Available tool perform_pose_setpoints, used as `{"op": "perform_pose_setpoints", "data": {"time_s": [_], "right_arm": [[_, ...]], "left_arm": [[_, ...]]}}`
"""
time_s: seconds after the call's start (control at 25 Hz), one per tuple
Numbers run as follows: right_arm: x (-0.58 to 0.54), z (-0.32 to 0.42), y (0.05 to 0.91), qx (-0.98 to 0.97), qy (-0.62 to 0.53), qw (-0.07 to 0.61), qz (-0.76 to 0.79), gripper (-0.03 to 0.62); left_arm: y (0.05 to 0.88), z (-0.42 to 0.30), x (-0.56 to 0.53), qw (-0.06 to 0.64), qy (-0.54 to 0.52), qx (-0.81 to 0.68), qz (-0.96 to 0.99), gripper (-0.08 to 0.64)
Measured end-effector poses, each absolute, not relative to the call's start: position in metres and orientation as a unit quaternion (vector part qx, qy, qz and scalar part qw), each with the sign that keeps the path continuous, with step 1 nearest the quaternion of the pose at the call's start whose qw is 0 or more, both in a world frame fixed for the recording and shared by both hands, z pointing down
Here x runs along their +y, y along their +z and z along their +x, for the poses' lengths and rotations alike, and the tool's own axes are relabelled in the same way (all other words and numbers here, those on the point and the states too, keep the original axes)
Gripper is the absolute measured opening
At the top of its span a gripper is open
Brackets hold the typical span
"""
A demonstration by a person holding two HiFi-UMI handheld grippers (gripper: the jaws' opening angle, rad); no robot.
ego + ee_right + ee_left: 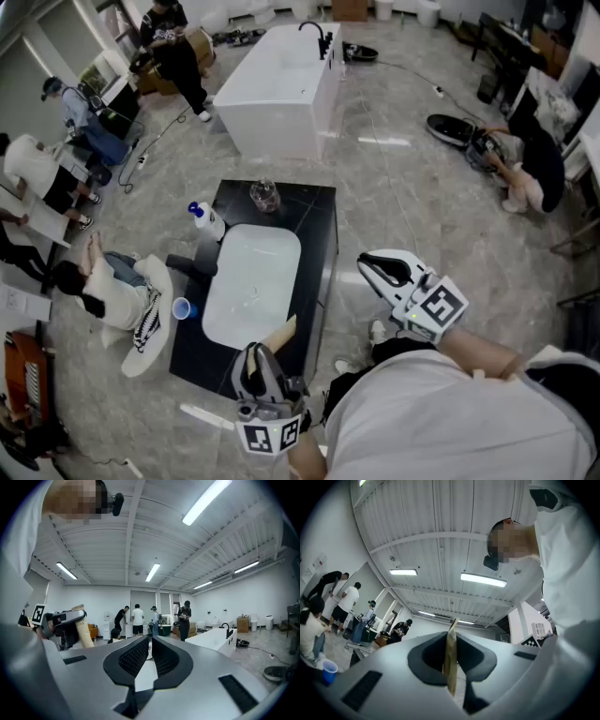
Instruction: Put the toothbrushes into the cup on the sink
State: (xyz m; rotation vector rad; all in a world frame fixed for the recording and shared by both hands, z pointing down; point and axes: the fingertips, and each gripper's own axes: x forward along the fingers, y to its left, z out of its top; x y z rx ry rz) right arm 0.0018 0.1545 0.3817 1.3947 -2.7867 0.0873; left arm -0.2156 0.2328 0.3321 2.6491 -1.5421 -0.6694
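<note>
In the head view a white sink basin (251, 281) is set in a black counter (314, 225). A clear glass cup (264, 195) stands at the counter's far end. My left gripper (258, 358) hovers over the counter's near end, shut on a flat tan toothbrush packet (281, 333). The left gripper view shows that packet (451, 660) edge-on, pinched between the pads, with the gripper (451, 644) tilted up toward the ceiling. My right gripper (377, 268) floats to the right of the counter, over the floor. In the right gripper view it (150, 641) is shut on nothing, and the packet (83, 632) shows at far left.
A blue-capped bottle (208, 220) and a black faucet (192, 265) stand on the counter's left side. A blue cup (183, 307) sits just off its left edge beside a seated person (103, 286). A white bathtub (281, 84) stands beyond. Several people are at the left.
</note>
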Motion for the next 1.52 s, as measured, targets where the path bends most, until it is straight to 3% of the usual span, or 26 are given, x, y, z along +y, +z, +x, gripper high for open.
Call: {"op": "perform_pose_setpoints", "data": {"time_s": [0.72, 1.52], "right_arm": [[0.167, 0.01, 0.382, -0.888, 0.041, -0.004, 0.457, 0.051], [0.134, 0.056, 0.382, -0.894, 0.061, -0.014, 0.444, 0.051]], "left_arm": [[0.336, -0.217, 0.239, 0.011, -0.214, -0.491, 0.844, 0.029], [0.319, -0.163, 0.194, 0.008, -0.207, -0.491, 0.846, 0.029]]}}
